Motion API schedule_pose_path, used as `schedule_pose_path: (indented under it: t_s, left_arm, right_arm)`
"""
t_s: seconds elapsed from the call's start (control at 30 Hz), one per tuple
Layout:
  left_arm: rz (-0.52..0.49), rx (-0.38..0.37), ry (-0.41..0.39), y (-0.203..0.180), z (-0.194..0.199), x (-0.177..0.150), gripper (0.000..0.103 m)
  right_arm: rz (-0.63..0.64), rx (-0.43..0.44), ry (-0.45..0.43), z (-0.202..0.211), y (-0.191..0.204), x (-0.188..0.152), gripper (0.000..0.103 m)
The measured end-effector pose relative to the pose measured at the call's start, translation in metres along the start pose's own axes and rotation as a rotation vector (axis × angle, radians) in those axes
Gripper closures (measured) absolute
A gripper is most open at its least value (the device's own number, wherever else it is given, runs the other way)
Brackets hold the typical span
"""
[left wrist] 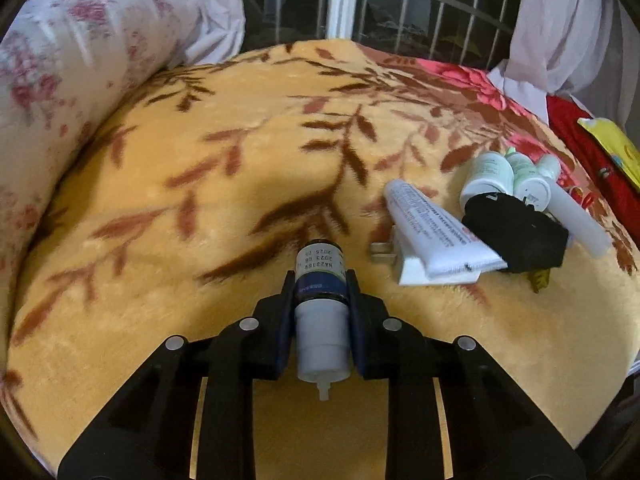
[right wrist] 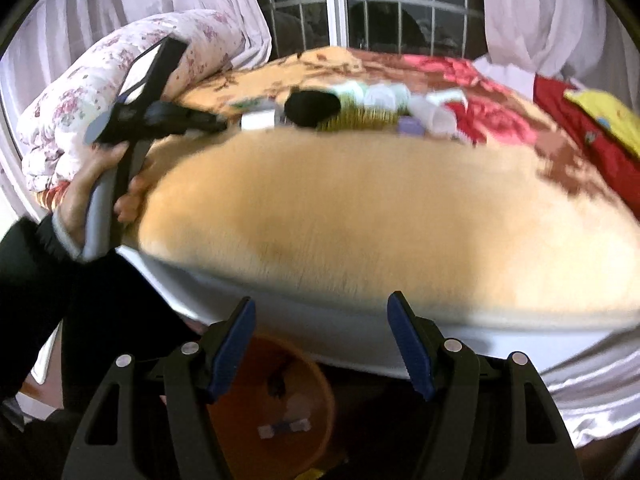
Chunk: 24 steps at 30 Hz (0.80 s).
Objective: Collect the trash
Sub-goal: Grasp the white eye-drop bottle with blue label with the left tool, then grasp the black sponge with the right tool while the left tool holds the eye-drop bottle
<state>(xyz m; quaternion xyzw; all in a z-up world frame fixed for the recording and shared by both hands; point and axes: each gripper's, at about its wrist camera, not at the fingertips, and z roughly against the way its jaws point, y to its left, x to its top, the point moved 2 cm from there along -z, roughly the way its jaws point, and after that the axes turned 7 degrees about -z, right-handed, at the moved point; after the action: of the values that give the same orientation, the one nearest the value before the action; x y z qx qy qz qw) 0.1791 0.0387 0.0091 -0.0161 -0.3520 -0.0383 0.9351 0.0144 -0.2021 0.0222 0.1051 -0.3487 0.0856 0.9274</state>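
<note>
Left gripper (left wrist: 321, 300) clamped on a small bottle (left wrist: 321, 280), pads pressing its dark blue label from both sides. Bottle's long axis in line with the fingers: base with printed date code pointing forward, grey cap and thin nozzle pointing back toward the camera. Held above the blanket (left wrist: 200, 200), apart from it as far as can be judged.

Rest of the trash in a pile ahead and to the right of the left jaws: a white tube (left wrist: 436, 228) lying slantwise across a white box (left wrist: 408, 268), a black cloth (left wrist: 516, 232) just beside and partly over them, two pale green bottles (left wrist: 490, 176) and a white stick (left wrist: 576, 220) behind. Yellow packet (left wrist: 612, 148) farther right, near the bed edge.

Right gripper (right wrist: 322, 344) wide open, holding nothing, hanging off the near edge of the bed over an orange bin (right wrist: 248, 364). A few scraps visible inside the bin, too blurred to name.

Key relation: bin directly under the right jaws, not the left. Left gripper seen in the right view far off, up and to the left over the bed. So bottle well apart from the bin; likely calls for drawing the left hand back over the near bed edge before letting go. Right hand nearer the bin, but empty and farther from the pile.
</note>
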Motion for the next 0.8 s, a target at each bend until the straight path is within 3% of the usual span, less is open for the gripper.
schedule_pose_path:
  t_s: [0.27,0.43,0.67,0.8]
  left_arm:
    - [-0.009,0.049,-0.027,0.007,0.003,-0.015,0.080]
    - [0.019,0.038,-0.037,0.010,-0.002,-0.014,0.080]
    - [-0.003,0.046,-0.044,0.009,-0.004,-0.016,0.080]
    - [0.004,0.030,-0.044,0.011,-0.004,-0.015,0.080]
  right_arm:
    - [0.117,0.010,-0.121,-0.036,0.014,0.102,0.036]
    - [0.211,0.045,-0.080,-0.084,0.026,0.156,0.036]
    - [0.310,0.045,0.040,-0.141,0.037,0.169,0.036]
    - [0.431,-0.007,0.068,-0.157,0.054,0.163,0.048]
